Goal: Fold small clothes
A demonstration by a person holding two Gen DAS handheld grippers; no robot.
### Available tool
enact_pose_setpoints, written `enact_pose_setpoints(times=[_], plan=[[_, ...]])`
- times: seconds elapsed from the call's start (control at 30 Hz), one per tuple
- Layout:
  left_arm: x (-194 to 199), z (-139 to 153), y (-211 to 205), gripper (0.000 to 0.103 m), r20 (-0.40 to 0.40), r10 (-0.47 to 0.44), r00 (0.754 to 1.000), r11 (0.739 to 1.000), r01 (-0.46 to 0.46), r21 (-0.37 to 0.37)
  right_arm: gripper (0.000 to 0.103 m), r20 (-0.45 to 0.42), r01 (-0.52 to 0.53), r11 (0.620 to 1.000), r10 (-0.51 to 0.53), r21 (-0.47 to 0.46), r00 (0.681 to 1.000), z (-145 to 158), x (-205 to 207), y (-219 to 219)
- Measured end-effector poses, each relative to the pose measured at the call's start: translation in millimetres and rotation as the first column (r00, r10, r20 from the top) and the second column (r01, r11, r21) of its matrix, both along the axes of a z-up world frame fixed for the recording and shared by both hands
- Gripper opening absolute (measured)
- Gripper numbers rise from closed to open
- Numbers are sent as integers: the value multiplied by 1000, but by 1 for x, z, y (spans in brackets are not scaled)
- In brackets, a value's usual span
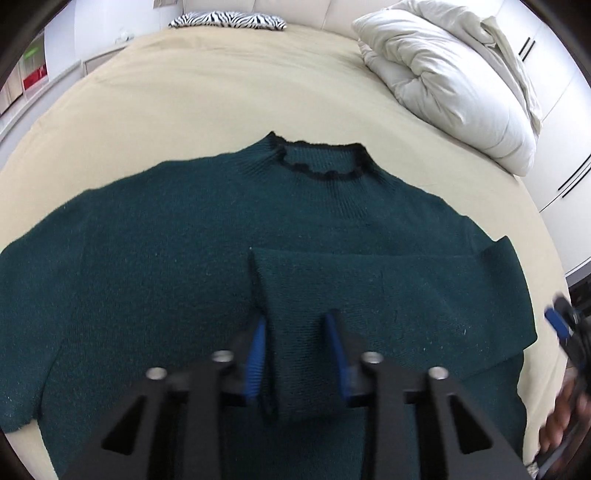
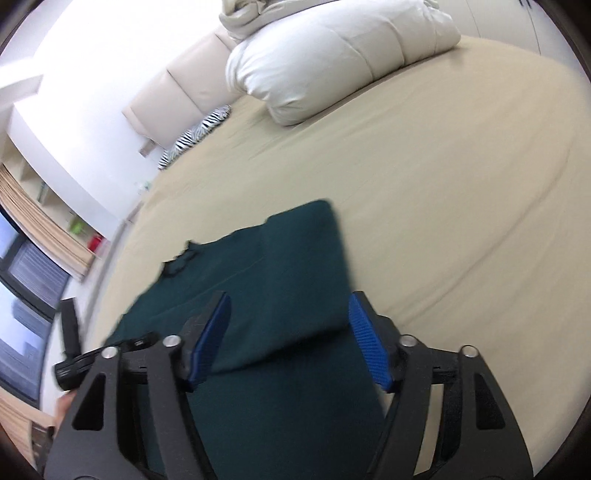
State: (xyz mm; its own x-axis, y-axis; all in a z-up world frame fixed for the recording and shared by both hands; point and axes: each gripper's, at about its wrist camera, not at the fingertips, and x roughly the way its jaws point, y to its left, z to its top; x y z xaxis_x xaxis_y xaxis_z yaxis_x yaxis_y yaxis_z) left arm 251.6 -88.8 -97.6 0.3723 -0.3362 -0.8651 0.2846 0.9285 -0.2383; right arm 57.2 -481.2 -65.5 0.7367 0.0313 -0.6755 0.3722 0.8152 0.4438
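A dark green knit sweater with a black collar lies face up on the beige bed. Its right sleeve is folded across the chest. My left gripper hangs over the end of that sleeve with its blue pads apart, and the cuff hangs between them. My right gripper is open above the sweater's right side, holding nothing. The right gripper also shows at the right edge of the left wrist view.
A white folded duvet lies at the bed's far right. A zebra-print pillow lies at the head of the bed. White cupboards stand to the right. Bare bed sheet stretches beyond the sweater.
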Motion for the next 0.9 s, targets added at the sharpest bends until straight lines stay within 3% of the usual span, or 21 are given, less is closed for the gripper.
enact_pose_setpoints(times=[0.1, 0.23, 0.43, 0.6, 0.67, 0.7, 0.9], plan=[[1, 4, 11, 10, 18, 21, 1000, 999, -21, -38, 58, -39, 1, 999, -3, -38, 999, -6, 25, -22], [-2, 14, 21, 9, 89, 43, 995, 997, -38, -64, 58, -92, -16, 1000, 15, -10, 996, -25, 70, -35], [-13, 9, 31, 8, 111, 67, 992, 992, -53, -118, 58, -143, -31, 999, 35, 36, 989, -53, 113, -40], [-10, -6, 35, 9, 92, 92, 992, 988, -79, -136, 38, -167, -67, 998, 63, -14, 984, -59, 128, -38], [-10, -5, 35, 9, 111, 88, 990, 989, -73, -132, 15, -210, -82, 993, 64, -79, 976, -61, 133, -35], [-12, -5, 35, 9, 122, 83, 989, 990, -67, -125, 11, -218, -82, 991, 57, -105, 974, -62, 133, -36], [-13, -13, 37, 9, 139, 85, 987, 989, -67, -130, 6, -227, -68, 985, 30, -159, 973, -64, 135, -42]])
